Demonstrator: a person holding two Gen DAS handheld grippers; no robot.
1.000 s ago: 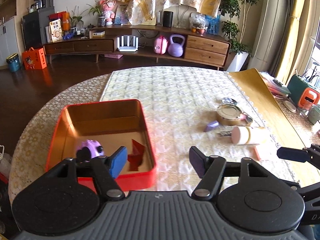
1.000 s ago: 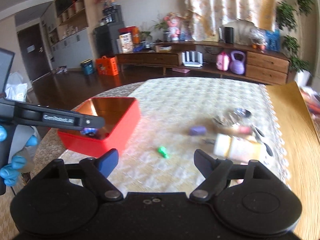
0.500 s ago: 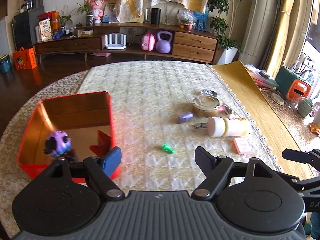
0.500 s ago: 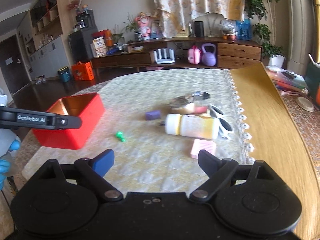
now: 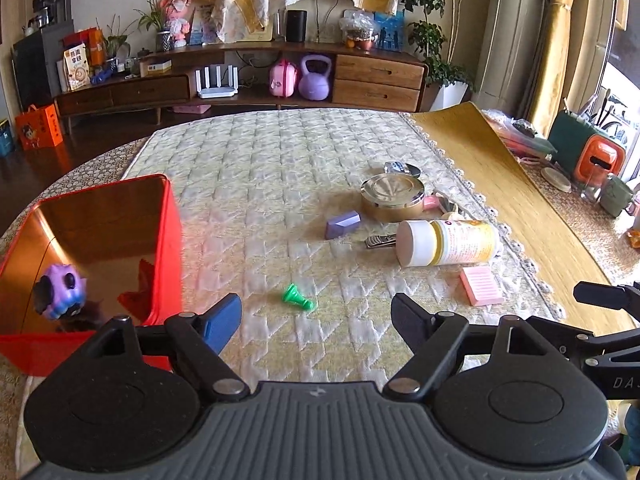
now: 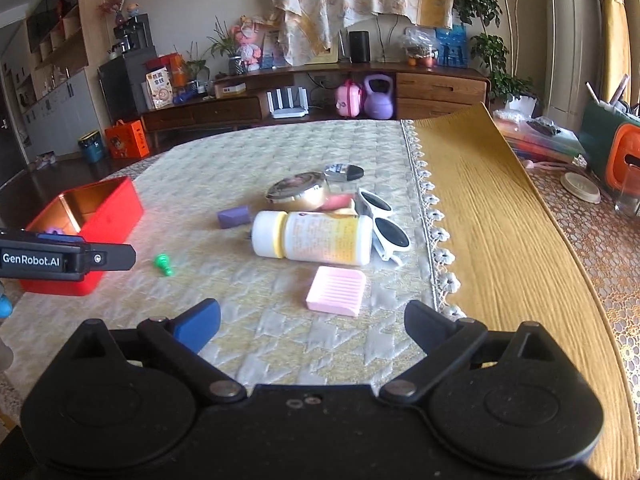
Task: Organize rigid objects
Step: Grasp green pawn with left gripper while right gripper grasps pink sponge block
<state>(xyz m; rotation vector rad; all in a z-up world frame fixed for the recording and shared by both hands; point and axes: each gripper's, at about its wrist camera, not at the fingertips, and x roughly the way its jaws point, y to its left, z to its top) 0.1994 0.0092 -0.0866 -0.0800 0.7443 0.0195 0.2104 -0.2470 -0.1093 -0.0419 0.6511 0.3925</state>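
Left gripper (image 5: 316,314): black body with ribbed grey top plate, two round black discs, silver pivot screws, one blue finger pad (image 5: 221,322) and one black. Right gripper (image 6: 312,320): smooth black body, same discs and screws, blue and black pads. Side arm carries white "GenRobot.AI" lettering.

Right claw (image 6: 312,322) spread wide above the cloth, pink ridged block (image 6: 337,290) just ahead, bottle (image 6: 316,239) lying beyond

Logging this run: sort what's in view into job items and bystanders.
Job: red tin, purple toy inside it, green pawn, purple block, bottle, pink pad, round tin, sunglasses.
Bystanders: kettlebell, router, orange bag.
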